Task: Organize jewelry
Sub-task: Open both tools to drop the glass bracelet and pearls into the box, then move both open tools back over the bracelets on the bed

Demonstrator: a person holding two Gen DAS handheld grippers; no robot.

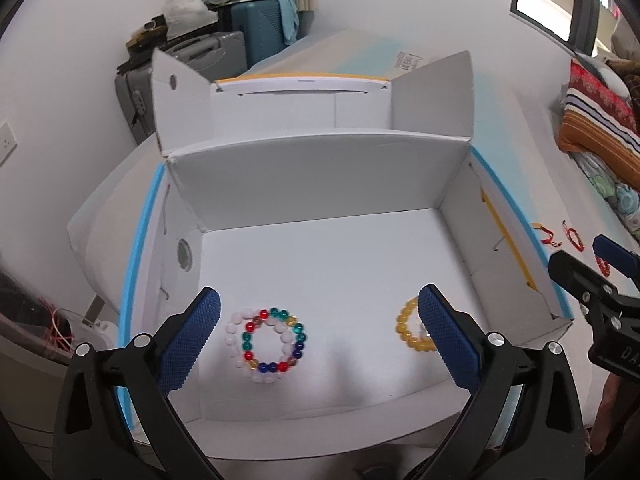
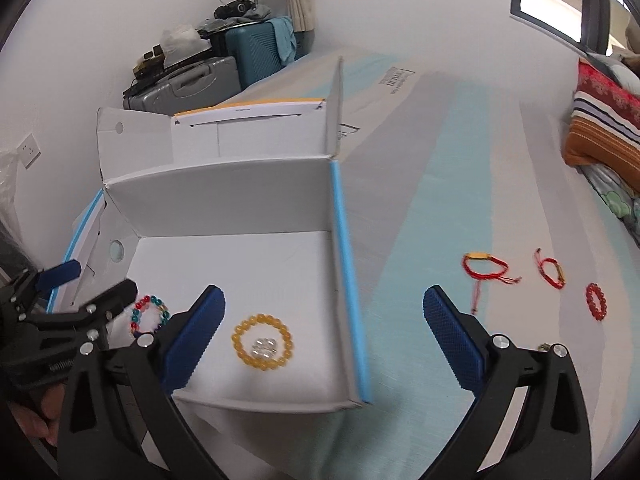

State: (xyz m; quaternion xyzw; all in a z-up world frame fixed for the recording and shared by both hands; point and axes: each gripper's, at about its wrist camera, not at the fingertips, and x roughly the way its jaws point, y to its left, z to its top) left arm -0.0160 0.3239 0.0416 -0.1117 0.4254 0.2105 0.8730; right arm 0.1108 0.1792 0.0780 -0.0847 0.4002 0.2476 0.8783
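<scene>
Both tongs [image 1: 320, 316] [image 2: 324, 320] gaping, empty; box [image 1: 320, 184] holding bead bracelets [image 1: 267, 345], red bracelets [image 2: 486, 266] lying right, box wall [image 2: 348, 280] between.

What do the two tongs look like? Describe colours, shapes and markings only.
Both the left tongs and the right tongs have black plastic V-shaped frames with silver round rivets. Their fingers carry long blue pads with a fine knurled texture. White letters, partly cut off, mark the right tongs' body in the left wrist view.

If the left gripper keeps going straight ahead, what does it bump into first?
Probably the white box floor. The open left gripper points there, between the multicolored bead bracelet and the yellow bead bracelet, though depth is unclear.
</scene>
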